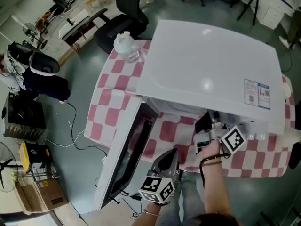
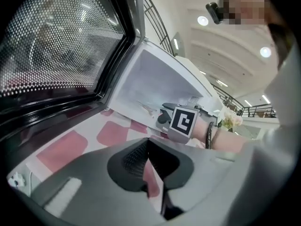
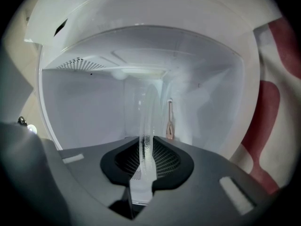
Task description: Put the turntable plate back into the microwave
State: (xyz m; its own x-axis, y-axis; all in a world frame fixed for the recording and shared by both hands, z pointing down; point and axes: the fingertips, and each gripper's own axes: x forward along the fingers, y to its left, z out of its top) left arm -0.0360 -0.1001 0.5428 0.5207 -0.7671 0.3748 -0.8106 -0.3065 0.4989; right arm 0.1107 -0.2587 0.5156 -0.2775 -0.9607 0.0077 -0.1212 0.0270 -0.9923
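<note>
Grey floor [image 1: 80, 86] surrounds a pink-and-white checked tablecloth [image 1: 106, 112], seen from above. At ten o'clock on it stands a clear plastic bottle [image 1: 126, 46]. A white box-shaped microwave [image 1: 211, 65] fills the centre of the view, its dark-windowed door [image 1: 127, 159] swung open toward seven o'clock. At six o'clock, the left gripper [image 2: 148, 145] hovers just beside the open door, jaws pressed together with nothing between them. At four o'clock, the right gripper [image 3: 146, 147] reaches into the microwave's mouth. Its jaws are narrowly parted and clamp the clear glass turntable plate [image 3: 146, 112] near its edge. The plate stands upright on edge inside the white cavity [image 3: 84, 107], its far part faint against the back wall.
</note>
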